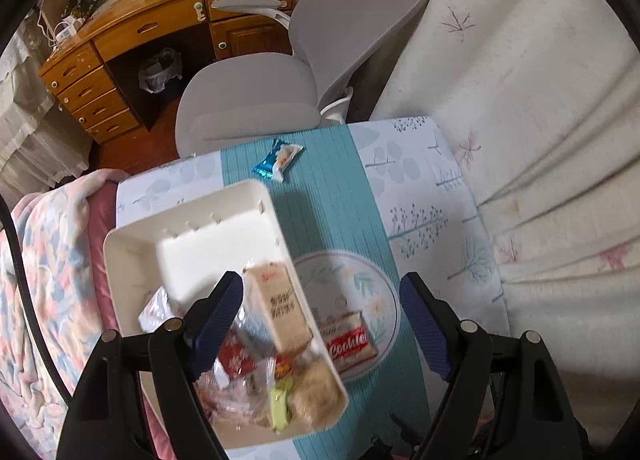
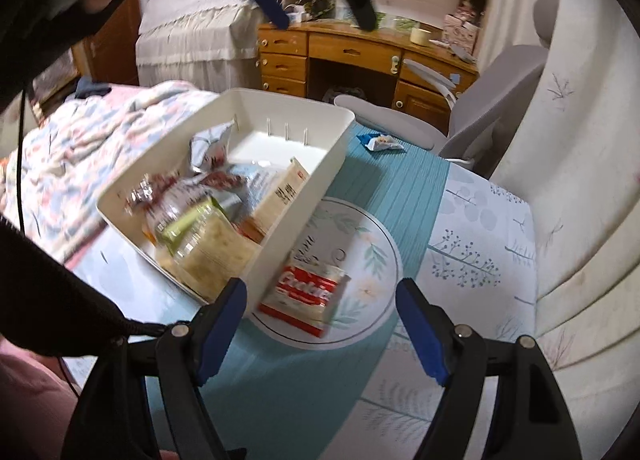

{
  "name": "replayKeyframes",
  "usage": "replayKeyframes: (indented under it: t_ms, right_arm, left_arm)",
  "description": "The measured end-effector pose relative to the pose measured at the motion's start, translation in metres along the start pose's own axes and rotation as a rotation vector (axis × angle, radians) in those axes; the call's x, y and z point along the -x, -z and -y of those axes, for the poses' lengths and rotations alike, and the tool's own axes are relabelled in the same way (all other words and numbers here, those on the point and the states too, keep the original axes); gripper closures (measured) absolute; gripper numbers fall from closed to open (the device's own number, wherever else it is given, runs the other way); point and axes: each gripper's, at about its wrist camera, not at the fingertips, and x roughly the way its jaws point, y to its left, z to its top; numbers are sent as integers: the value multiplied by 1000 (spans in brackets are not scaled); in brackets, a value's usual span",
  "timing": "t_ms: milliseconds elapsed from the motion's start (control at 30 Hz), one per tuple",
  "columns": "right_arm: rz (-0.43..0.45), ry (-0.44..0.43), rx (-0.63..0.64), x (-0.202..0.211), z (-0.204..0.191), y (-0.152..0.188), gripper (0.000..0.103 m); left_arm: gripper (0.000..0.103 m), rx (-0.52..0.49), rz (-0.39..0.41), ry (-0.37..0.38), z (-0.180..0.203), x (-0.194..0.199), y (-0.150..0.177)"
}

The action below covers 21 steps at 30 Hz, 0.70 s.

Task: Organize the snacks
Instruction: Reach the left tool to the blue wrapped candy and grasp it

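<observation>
Two grippers are hovering over our tabletop [image 2: 480,260]: the left gripper [image 1: 322,324] above the white bin [image 1: 192,228] of snacks, the right gripper [image 2: 320,324] just above the Cookie packet [image 2: 306,296] lying beside the bin wall. We are keeping both sets of fingers spread wide, holding nothing. A blue wrapped snack [image 1: 278,160] is lying near the far edge, with bare tabletop stretching rightward toward the curtain [image 1: 540,140]

Table [image 1: 420,188]: white bin [image 1: 132,244], cookie packet [image 1: 352,344], blue wrapper [image 1: 278,160].
</observation>
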Motion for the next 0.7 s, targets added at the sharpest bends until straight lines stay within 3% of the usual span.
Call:
replayKeyframes:
  t_ms: [700]
  right_arm:
    - [-32, -99, 317, -84, 21, 22, 22]
  left_arm:
    - [23, -127, -129, -171, 13, -158, -116]
